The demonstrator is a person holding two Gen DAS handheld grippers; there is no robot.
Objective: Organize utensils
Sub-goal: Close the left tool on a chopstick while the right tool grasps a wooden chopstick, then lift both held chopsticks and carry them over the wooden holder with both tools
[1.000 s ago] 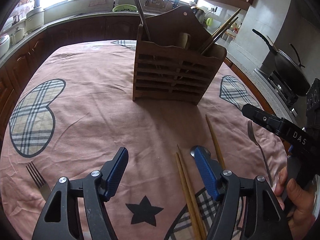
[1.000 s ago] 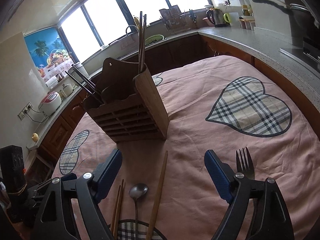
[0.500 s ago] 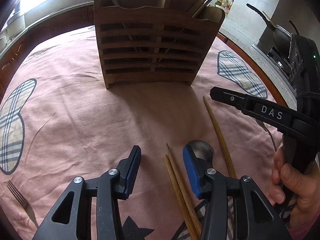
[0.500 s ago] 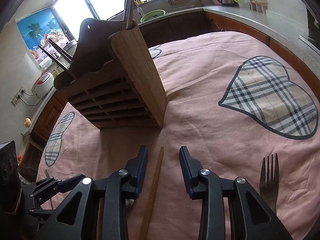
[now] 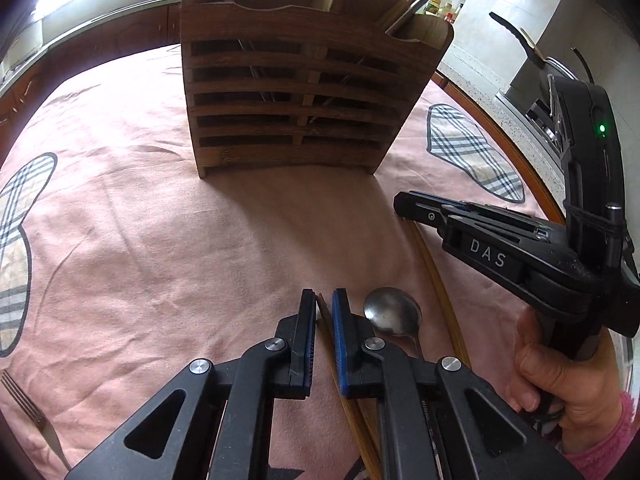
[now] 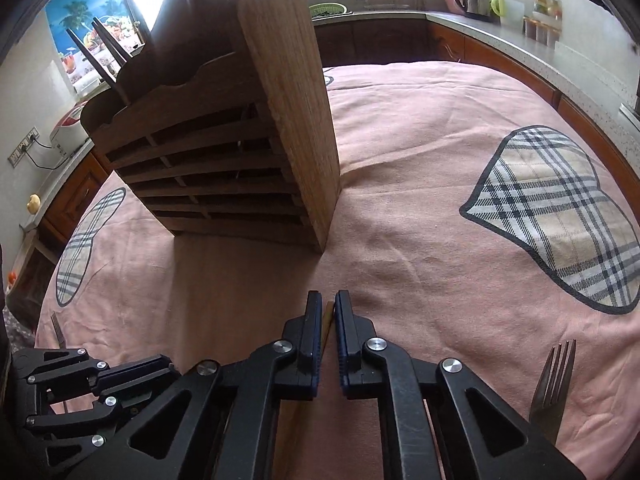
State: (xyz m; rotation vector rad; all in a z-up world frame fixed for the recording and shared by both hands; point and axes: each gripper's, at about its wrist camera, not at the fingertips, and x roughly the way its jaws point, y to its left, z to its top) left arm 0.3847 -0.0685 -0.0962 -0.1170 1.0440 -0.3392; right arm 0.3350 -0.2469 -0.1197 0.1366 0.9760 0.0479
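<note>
Slatted wooden holder (image 5: pixel 296 108) upright ahead on pink-clothed surface (image 5: pixel 120 240), spoon (image 5: pixel 394 316) and forks (image 6: pixel 554 380) lying loose nearby; left gripper (image 5: pixel 323 306) clamped on paired chopsticks (image 5: pixel 326 320), right gripper (image 6: pixel 328 308) clamped on single chopstick (image 6: pixel 328 316), both angled downward.

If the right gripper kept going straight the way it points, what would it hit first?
Probably the pink tablecloth just past its fingertips, since the right gripper, shut on a chopstick, angles downward. The wooden utensil holder stands farther on, slightly left; depth is unclear.
</note>
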